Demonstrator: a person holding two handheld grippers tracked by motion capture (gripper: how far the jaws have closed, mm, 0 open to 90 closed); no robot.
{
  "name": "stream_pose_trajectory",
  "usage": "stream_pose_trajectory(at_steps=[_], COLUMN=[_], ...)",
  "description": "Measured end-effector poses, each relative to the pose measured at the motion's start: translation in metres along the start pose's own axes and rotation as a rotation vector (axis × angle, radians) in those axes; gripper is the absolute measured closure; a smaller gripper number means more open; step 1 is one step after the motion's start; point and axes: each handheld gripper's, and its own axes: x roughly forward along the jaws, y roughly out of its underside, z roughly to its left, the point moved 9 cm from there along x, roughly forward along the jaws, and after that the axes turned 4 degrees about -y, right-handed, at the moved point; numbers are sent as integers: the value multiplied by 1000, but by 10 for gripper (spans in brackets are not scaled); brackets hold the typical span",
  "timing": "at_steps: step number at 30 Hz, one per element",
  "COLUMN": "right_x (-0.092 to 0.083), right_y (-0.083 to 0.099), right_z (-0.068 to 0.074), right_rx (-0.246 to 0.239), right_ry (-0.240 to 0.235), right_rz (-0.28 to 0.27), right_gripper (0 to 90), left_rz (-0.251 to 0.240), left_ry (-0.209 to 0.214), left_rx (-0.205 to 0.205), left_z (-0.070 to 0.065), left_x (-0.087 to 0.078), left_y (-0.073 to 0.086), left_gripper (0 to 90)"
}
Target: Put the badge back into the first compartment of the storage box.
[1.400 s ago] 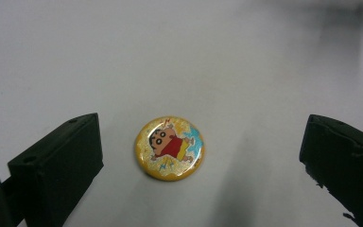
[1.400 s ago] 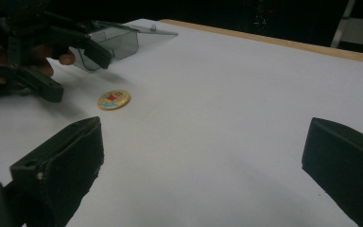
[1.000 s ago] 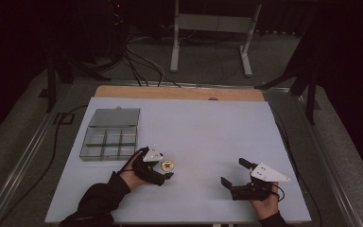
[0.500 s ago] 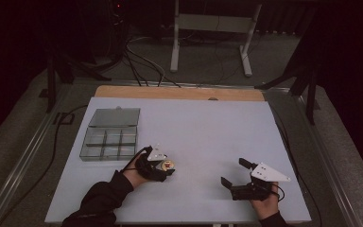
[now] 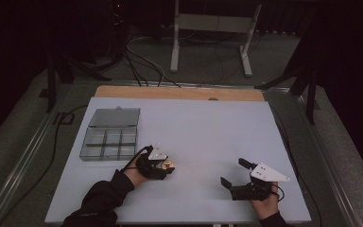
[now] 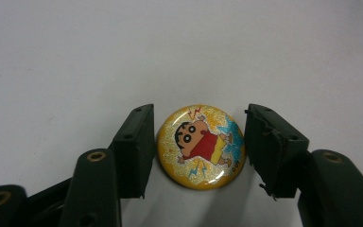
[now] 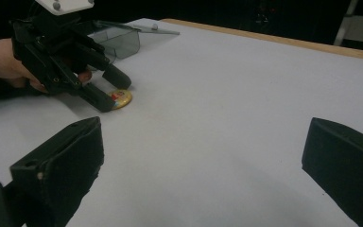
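A round yellow badge (image 6: pixel 201 163) with a cartoon child in a red shirt lies flat on the white table (image 5: pixel 198 127). My left gripper (image 6: pixel 199 146) has a jaw on either side of it; the jaws have just been closing and both pads now meet its rim. From above, the left gripper (image 5: pixel 166 165) sits at the front left of the table with the badge (image 5: pixel 169 164) at its tips. The right gripper view shows that gripper (image 7: pixel 109 91) and the badge (image 7: pixel 122 98) farther off. My right gripper (image 5: pixel 234 172) rests at the front right, open, with nothing between its jaws.
A clear plastic organizer box (image 5: pixel 108 142) with several compartments stands behind the left hand, its lid (image 5: pixel 114 117) folded back. A wooden strip (image 5: pixel 179 93) runs along the table's far edge. Cables and a metal stand (image 5: pixel 212 23) lie on the floor beyond.
The left gripper's jaws have come together around the badge. Neither hand has shifted, and the right gripper is as before.
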Motion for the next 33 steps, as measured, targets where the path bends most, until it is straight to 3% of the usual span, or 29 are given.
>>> stream_pose_trajectory(at_steps=[11, 20, 33], right_x=[1, 1, 0], right_y=[0, 0, -1], right_z=[1, 1, 2], right_rx=[1, 0, 1], right_ry=[-5, -9, -10], right_rz=[1, 1, -1], right_gripper=[0, 0, 0], left_rz=[27, 27, -10], left_ry=[-29, -27, -34], left_rx=[15, 7, 0], left_z=[-3, -2, 0], left_x=[0, -1, -13], left_y=[-1, -1, -12], left_gripper=[483, 486, 486])
